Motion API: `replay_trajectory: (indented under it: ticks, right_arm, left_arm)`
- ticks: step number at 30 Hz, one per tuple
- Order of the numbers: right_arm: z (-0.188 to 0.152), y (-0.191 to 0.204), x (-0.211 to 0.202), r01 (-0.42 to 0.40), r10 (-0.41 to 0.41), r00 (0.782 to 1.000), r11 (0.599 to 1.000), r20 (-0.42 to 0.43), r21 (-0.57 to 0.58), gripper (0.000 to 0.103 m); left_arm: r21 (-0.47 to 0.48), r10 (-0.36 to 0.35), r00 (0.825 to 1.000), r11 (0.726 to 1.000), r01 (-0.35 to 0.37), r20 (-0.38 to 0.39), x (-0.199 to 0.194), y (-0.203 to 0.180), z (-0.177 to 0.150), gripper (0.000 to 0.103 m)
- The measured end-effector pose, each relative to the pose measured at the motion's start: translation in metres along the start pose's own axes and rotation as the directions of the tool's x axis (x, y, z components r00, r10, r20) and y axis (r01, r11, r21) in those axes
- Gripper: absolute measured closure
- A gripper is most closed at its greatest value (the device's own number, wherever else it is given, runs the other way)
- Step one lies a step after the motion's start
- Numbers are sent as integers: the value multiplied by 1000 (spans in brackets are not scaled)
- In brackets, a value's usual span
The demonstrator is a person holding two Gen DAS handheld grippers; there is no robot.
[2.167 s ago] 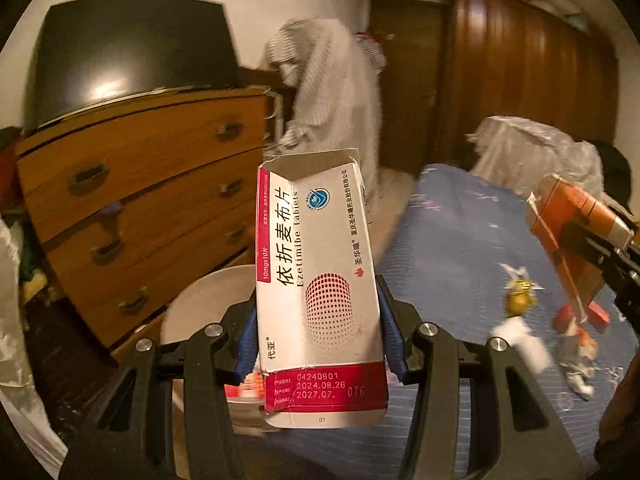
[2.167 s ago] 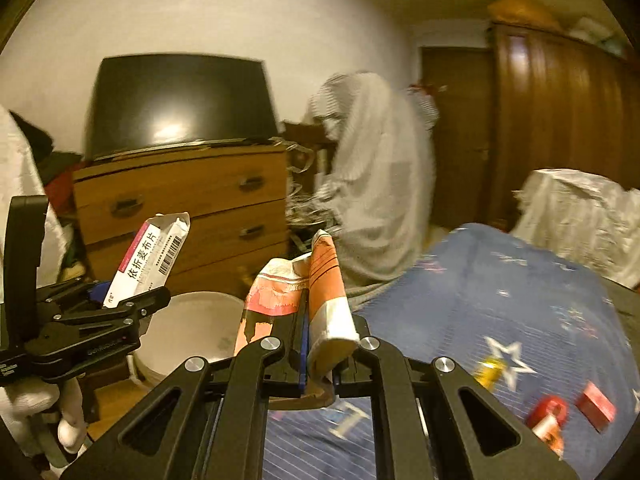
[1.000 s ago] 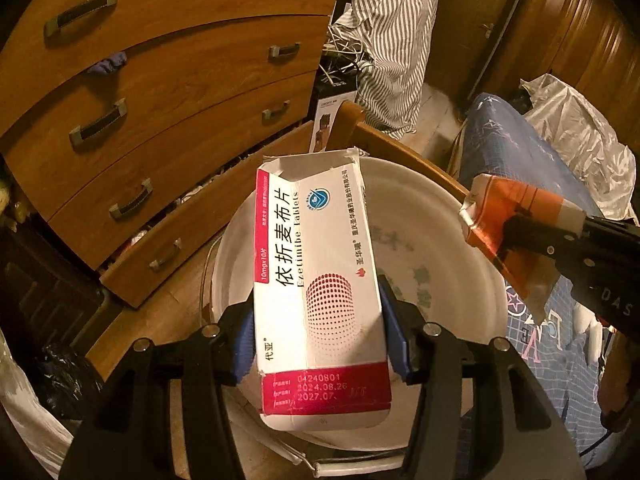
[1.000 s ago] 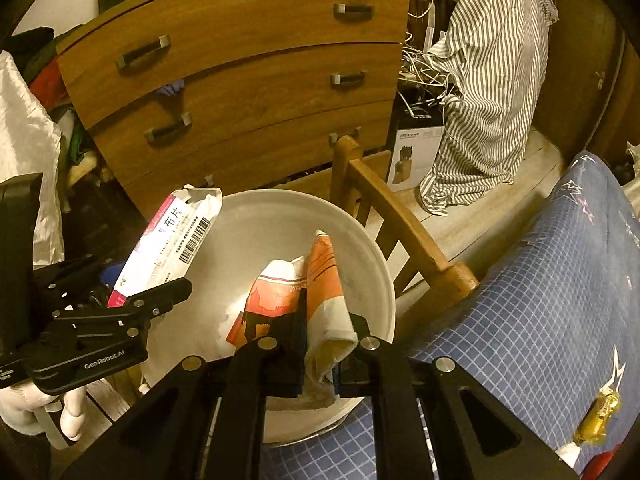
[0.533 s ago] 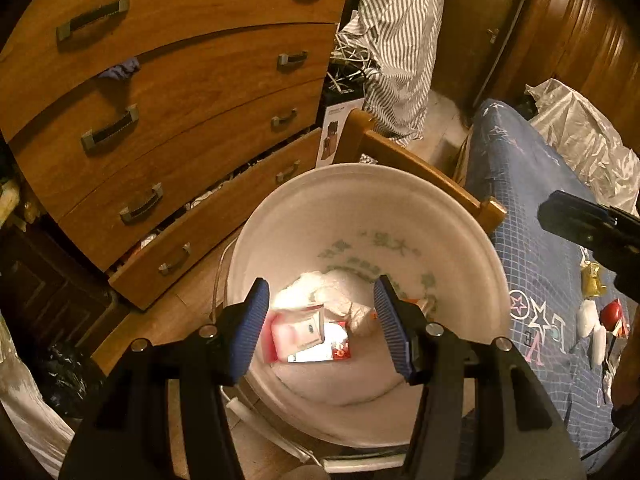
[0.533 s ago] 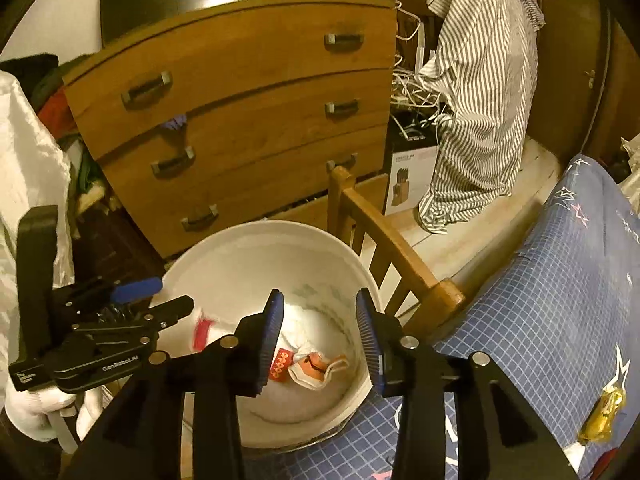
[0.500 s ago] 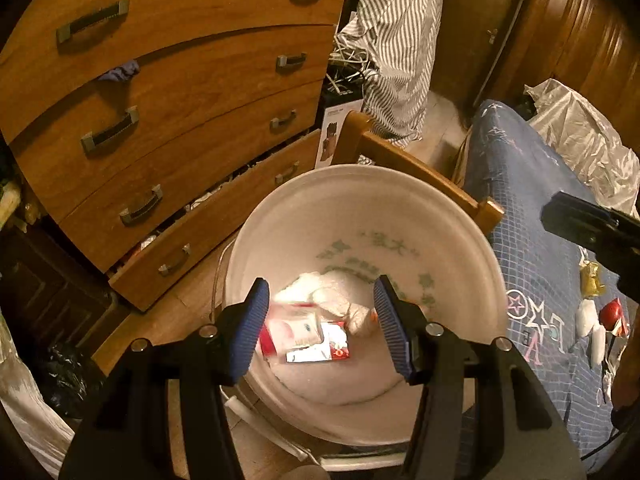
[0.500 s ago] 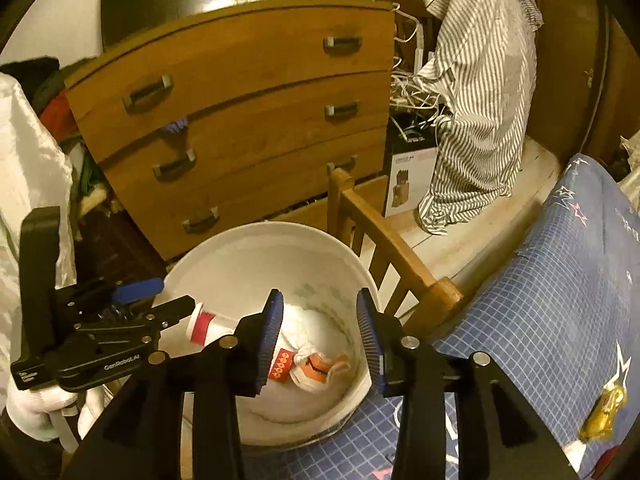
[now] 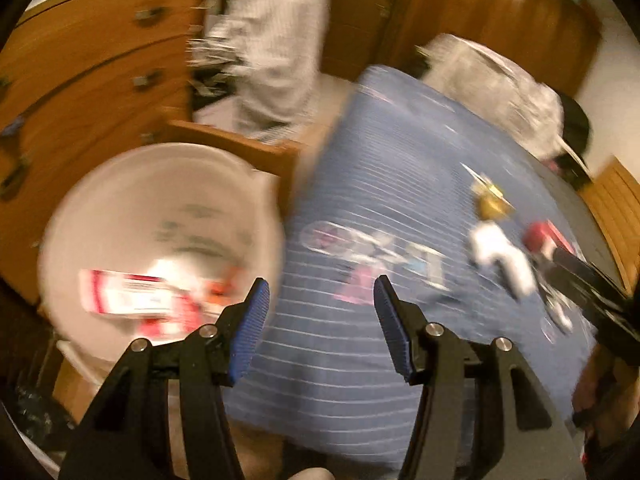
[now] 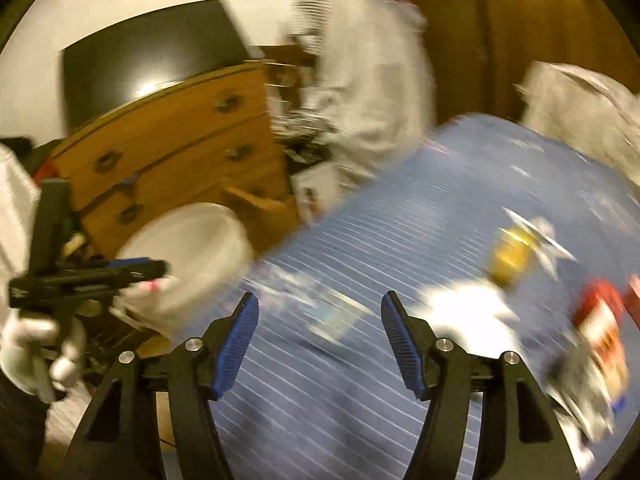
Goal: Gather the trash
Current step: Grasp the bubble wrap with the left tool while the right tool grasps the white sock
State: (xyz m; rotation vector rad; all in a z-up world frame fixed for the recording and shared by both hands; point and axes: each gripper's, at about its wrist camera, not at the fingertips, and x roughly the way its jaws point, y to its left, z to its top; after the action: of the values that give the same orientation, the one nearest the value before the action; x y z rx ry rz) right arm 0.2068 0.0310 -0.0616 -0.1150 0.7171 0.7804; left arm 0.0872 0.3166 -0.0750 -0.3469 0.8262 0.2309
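Both views are motion-blurred. My left gripper (image 9: 320, 312) is open and empty, over the edge of the blue bed cover (image 9: 400, 184). The white bucket (image 9: 72, 216) stands to its left with the red-and-white medicine box (image 9: 124, 294) and other trash lying inside. My right gripper (image 10: 320, 328) is open and empty above the bed cover (image 10: 400, 232). On the bed lie a yellow wrapper (image 10: 512, 256), white paper (image 10: 468, 304) and a red packet (image 10: 600, 320). These also show in the left wrist view: wrapper (image 9: 490, 200), white paper (image 9: 500, 256), red packet (image 9: 540, 236).
A wooden chest of drawers (image 10: 168, 148) with a dark TV (image 10: 148, 64) stands behind the bucket. A wooden chair back (image 9: 236, 148) sits between bucket and bed. A striped garment (image 9: 276, 44) hangs by a dark wardrobe (image 9: 480, 28). A plastic-covered bundle (image 10: 584, 104) lies at the bed's far end.
Both grippers opened and dropped the medicine box and the orange wrapper into the bucket. Both have since swung right, from over the bucket toward the bed.
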Motion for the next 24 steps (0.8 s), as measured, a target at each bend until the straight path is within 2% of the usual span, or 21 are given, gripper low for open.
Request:
replay_trajectory:
  ticks: [3,6,9,13,15,18,21,24]
  right_arm:
    - [-23,-61,0,77,-75,997,994,-34,71,38]
    - [-34,-94,14,95,-90,993,993,-75,68,38]
    - [-38,-113,29,83,-76,992,995,-100,64,38]
    - [-40,-94,37,-4,15,993,996,-120,87,37]
    - [-48,-79,24,-125,139,983,985,-117,119,37]
    - [-60,-64,-2,-240,252,963,964,-95,116,36]
    - [-72,-70,-41,-237,243,969,966,-43,105,35]
    - [-83,-82,-77,-148,148,989,987,2,59,32]
  left_arm:
    - [61,-58,997,996,61,-49,21,-44,-13,51]
    - [110,-86,991,989,97,-99,40,-82,-27,51]
    - [113,-99,987,987,114,-126,50,-96,-38,51]
    - [115,-93,984,987,111,-151,61,-106,-41,50]
    - [121,-81,985,987,101,-154,65,-112,-40,46]
    - [128,-76,984,987,97,-160,73,-124,-35,44]
    - [169,-88,983,979,116,-162,77,-145,-33,44]
    - [251,-100,983,959,136,-151,83,-179,-35,36]
